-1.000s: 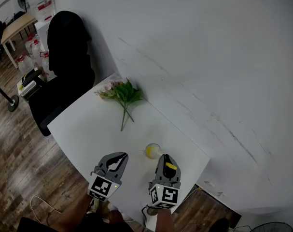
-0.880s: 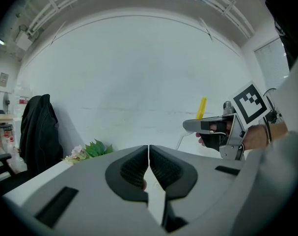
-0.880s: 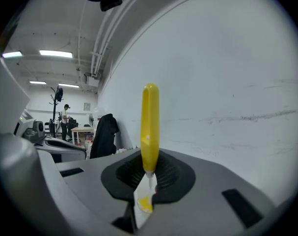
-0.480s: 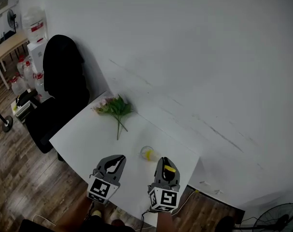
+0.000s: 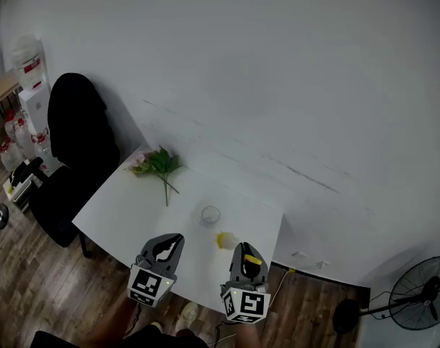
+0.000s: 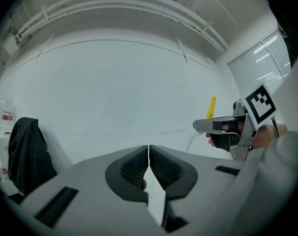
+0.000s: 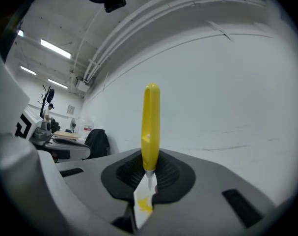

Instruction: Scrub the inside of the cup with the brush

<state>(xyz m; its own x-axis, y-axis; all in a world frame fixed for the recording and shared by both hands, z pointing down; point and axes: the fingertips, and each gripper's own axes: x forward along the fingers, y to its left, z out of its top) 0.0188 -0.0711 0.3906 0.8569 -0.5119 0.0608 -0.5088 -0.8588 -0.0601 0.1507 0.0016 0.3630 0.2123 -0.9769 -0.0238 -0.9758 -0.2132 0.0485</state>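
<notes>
A clear glass cup [image 5: 210, 214] stands upright on the white table [image 5: 125, 209], past both grippers. My right gripper [image 5: 243, 249] is shut on the yellow brush handle [image 7: 151, 127], which sticks up between its pads. The yellow brush head [image 5: 225, 240] hangs below the jaws, just to the near right of the cup and outside it. My left gripper [image 5: 169, 240] is shut with nothing in it, near the table's front edge, left of the cup. In the left gripper view the jaws [image 6: 149, 154] meet, and the right gripper [image 6: 232, 132] shows with the handle [image 6: 212, 107].
A bunch of artificial flowers [image 5: 158, 165] lies at the table's far left corner. A black office chair [image 5: 67, 151] stands left of the table. A white wall runs behind the table. A fan [image 5: 421, 293] stands on the wooden floor at the right.
The brush head, which was at the cup's mouth, now hangs clear of it on the near right. Both grippers have drawn back toward the front edge. The head camera has pulled back.
</notes>
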